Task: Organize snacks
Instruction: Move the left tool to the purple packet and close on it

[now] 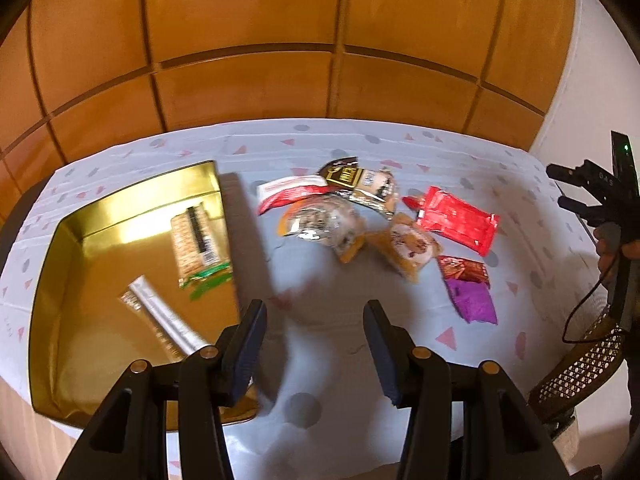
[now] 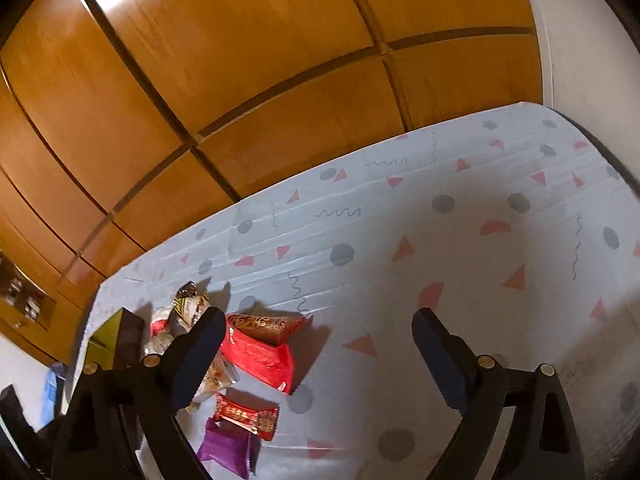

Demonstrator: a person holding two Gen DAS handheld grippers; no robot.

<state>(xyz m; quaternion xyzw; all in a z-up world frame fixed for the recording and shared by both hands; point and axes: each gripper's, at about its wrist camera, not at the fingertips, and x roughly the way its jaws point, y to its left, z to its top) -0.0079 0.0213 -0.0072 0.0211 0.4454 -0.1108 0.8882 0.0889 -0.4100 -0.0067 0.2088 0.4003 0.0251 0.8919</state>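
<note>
A gold metal tin (image 1: 52, 280), shiny and rectangular, sits at the table's left edge holding two wrapped bars. Crinkly snack packets (image 1: 456, 220) lie clustered mid-table on a patterned cloth (image 2: 460, 248), whose right side is bare. The left gripper (image 1: 314, 344) hovers released, grasping nothing, just right of the tin's wall. The right gripper (image 2: 320, 352) is also spread wide, empty.

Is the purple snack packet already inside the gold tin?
No, the purple packet lies on the patterned cloth to the right of the gold tin, which holds only two other packets.
</note>
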